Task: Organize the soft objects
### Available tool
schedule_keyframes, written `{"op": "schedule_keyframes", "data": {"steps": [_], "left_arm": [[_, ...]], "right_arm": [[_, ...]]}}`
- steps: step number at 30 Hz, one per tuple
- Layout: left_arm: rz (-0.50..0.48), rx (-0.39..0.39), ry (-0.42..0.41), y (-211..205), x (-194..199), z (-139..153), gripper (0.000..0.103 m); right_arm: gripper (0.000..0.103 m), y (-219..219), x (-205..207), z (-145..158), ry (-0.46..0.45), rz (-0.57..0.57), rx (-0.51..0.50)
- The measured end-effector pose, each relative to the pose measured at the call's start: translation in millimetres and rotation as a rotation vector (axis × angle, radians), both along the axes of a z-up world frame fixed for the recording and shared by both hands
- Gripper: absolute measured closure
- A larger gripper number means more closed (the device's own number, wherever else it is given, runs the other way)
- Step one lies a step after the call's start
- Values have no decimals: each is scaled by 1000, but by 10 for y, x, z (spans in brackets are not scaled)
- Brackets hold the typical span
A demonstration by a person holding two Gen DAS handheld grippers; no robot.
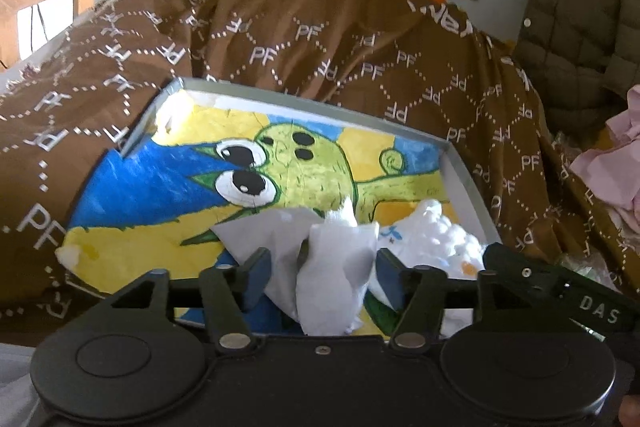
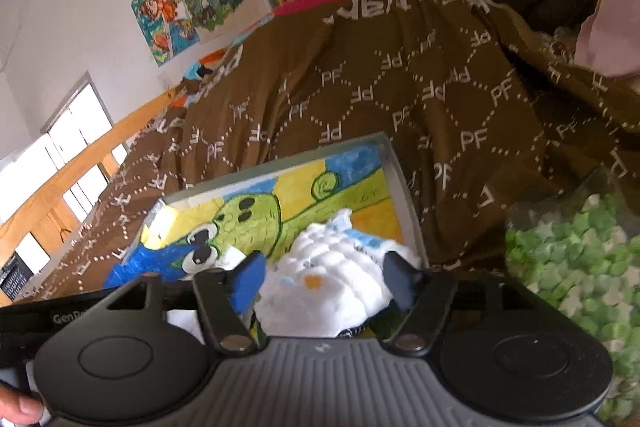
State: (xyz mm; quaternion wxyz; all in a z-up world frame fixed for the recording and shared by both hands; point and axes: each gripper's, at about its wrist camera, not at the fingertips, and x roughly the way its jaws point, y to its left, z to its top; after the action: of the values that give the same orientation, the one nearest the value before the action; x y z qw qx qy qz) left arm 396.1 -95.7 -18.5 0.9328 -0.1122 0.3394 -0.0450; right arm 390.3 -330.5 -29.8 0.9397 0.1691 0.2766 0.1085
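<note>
One shallow tray (image 1: 466,183), two white soft items: tissue (image 1: 340,267), fluffy cloth (image 2: 340,267), one brown blanket (image 1: 320,47)

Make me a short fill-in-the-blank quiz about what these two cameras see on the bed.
The shallow tray lies on a ____ blanket printed with letters.
The cartoon creature drawn inside the tray is ____.
The tissue between the left gripper fingers is ____.

Missing words: brown; green; white

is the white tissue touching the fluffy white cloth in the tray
Cannot tell. In the left wrist view the tissue overlaps the fluffy white cloth, but no contact or gap shows plainly.
</note>
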Motion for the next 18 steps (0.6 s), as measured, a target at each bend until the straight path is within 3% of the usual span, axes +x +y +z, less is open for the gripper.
{"op": "schedule_keyframes", "data": {"steps": [3,11,18], "left_arm": [[20,1,-19,21,-80,90,26],[91,-64,-108,130,-448,390,5],[116,-105,-199,138,-900,616,1]], "right_arm": [[20,-40,-104,97,-28,-9,2],[3,-124,-482,398,-123,-15,-22],[0,-217,-859,628,-199,-45,-32]]}}
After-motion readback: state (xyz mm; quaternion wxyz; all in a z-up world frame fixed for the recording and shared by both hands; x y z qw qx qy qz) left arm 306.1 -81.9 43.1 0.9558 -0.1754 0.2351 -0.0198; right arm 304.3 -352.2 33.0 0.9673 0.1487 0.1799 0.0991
